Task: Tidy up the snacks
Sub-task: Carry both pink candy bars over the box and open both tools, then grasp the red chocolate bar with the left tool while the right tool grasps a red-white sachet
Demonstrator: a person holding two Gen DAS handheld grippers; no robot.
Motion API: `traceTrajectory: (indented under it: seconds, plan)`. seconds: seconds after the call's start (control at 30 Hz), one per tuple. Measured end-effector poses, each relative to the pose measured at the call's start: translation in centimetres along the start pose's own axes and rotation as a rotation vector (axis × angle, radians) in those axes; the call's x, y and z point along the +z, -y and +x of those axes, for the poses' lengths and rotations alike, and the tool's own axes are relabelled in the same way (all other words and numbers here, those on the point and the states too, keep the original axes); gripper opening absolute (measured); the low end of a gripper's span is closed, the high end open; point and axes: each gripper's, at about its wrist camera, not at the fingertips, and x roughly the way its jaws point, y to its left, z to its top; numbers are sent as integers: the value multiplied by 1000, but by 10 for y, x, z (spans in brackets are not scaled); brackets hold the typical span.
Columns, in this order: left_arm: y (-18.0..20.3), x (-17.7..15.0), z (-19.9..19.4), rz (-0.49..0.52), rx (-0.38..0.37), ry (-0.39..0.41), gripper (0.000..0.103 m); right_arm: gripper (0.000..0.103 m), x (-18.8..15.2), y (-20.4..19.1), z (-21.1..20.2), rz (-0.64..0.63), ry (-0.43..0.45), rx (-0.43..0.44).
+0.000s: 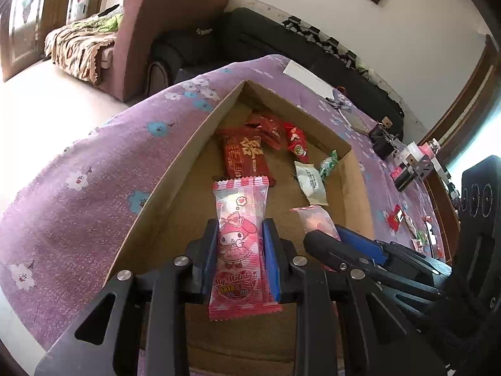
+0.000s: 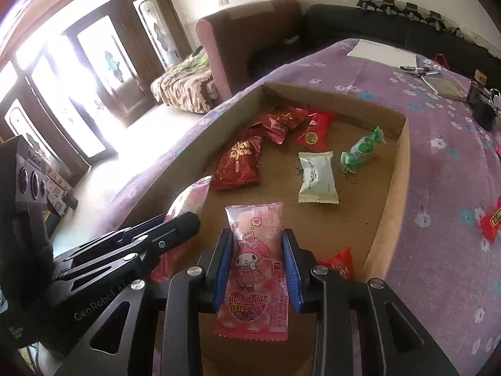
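Left gripper (image 1: 240, 263): I have its blue fingers (image 1: 209, 260) pinched on the long sides of a pink My Melody packet (image 1: 239, 250), held over the near end of the cardboard box (image 1: 188, 169).
Left packet axis: its long axis runs along the fingers, one crimped end pointing toward the box's far corner, the other back at my camera.
Right gripper (image 2: 258, 264): its fingers (image 2: 223, 263) are likewise clamped on a second pink My Melody packet (image 2: 255, 269), over the near part of the box (image 2: 391, 188), just beside the left gripper (image 2: 134, 244).
Right packet axis: lengthwise with the fingers, top crimp aimed at the far wall of the box.
Pink packets, count: two, one per gripper.
On the box floor, left to right: three red packets (image 2: 239, 164) bunched toward the far left corner, one white packet (image 2: 316, 177) mid-floor, one green-and-white twist candy (image 2: 361, 150) near the right wall.
Near right corner of box: one more red packet (image 2: 338, 264), partly hidden.
Table (image 2: 444, 163): purple flowered cloth; another red snack (image 2: 491, 219) lies outside the box at the right edge.
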Motion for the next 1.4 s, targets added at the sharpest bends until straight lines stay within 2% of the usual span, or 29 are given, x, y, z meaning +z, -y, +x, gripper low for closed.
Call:
traceTrajectory:
  seconds: [0.2, 0.43, 0.83, 0.93, 1.4]
  plan:
    - [-2, 1, -1, -13, -12, 2, 29, 35, 2, 3, 12, 26, -14, -1]
    - [4, 2, -7, -15, -4, 3, 50, 35, 2, 12, 5, 64, 19, 34]
    - [50, -8, -35, 129, 98, 85, 50, 37, -9, 30, -38, 82, 118, 36]
    - [65, -13, -39, 172, 119, 99, 50, 42, -17, 41, -49, 105, 135, 36]
    - [128, -44, -46, 320, 107, 80, 50, 43, -59, 99, -96, 202, 202, 3]
